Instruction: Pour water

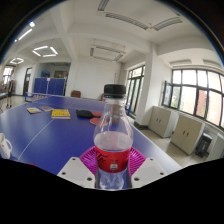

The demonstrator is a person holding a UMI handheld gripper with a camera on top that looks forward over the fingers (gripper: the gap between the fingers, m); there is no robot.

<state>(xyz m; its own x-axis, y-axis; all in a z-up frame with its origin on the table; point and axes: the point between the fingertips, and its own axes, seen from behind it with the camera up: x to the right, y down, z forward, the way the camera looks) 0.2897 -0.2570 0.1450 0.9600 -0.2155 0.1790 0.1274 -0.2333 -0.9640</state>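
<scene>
A clear plastic water bottle with a black cap and a red label stands upright between my gripper's fingers. My gripper is shut on the bottle, with both pink pads pressing its lower body at the left and right. The bottle's base is hidden between the fingers. It is held above the blue table. No cup or other vessel shows near the bottle.
The blue table stretches to the left with a yellow book, a dark object and a red item lying on it far off. White cabinets line the right wall under the windows.
</scene>
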